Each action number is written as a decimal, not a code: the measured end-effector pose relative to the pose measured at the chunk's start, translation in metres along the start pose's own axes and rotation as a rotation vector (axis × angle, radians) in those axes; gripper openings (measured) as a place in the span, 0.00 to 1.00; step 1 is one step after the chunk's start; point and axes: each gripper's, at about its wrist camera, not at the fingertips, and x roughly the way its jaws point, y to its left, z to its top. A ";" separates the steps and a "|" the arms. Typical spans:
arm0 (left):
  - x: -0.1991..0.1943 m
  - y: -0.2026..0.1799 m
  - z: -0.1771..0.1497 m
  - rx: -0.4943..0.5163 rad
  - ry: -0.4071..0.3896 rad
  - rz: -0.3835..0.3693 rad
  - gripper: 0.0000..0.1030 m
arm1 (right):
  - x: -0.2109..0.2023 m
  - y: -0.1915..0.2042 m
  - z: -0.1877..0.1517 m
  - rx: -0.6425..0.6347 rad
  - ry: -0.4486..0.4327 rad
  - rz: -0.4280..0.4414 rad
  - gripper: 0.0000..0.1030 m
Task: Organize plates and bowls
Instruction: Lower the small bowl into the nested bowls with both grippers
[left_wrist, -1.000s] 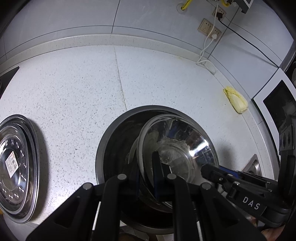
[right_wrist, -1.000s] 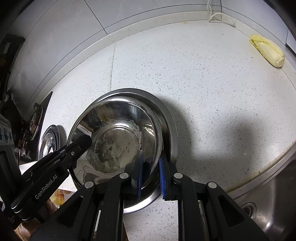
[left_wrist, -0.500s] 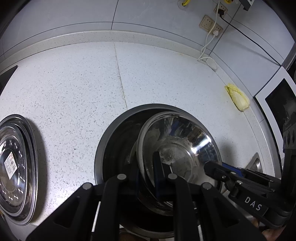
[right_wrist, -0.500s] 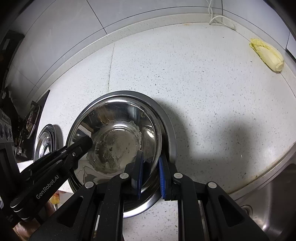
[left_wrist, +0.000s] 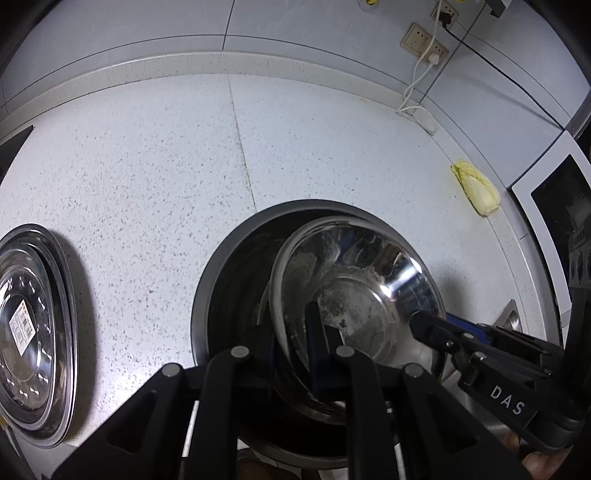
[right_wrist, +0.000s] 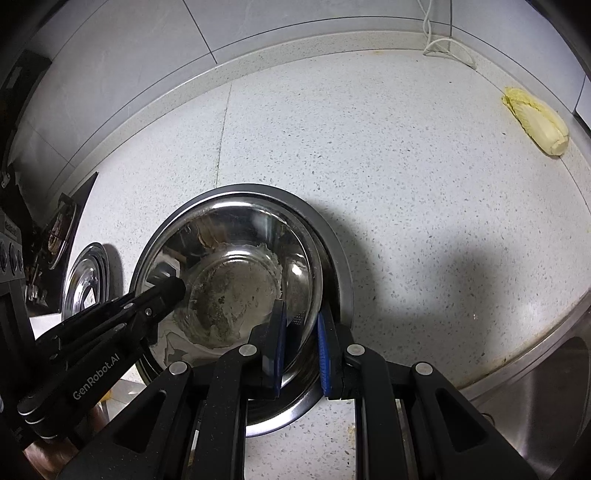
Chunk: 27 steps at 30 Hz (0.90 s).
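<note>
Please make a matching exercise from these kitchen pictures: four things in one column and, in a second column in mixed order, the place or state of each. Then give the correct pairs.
Things:
1. small steel bowl
2. large bowl
3. yellow cabbage
4. stacked steel plates

Places or states:
A. lying alone on the counter near the back wall
B. sitting on the counter with a smaller bowl inside it
C. lying flat at the left, a label sticker on top
D. gripped at its rim by the tongs of both hands, dried residue inside

Pairs: 1-D, 2-B, 3-A, 4-C
</note>
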 end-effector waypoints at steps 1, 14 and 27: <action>0.000 0.000 0.000 0.001 0.001 0.002 0.13 | 0.000 0.001 0.000 -0.005 0.000 -0.003 0.14; 0.006 0.001 0.002 -0.006 0.035 -0.007 0.14 | 0.007 0.006 0.000 -0.021 0.005 -0.034 0.14; 0.013 -0.011 -0.003 0.132 0.026 -0.006 0.19 | 0.021 0.021 0.010 0.017 -0.032 -0.124 0.14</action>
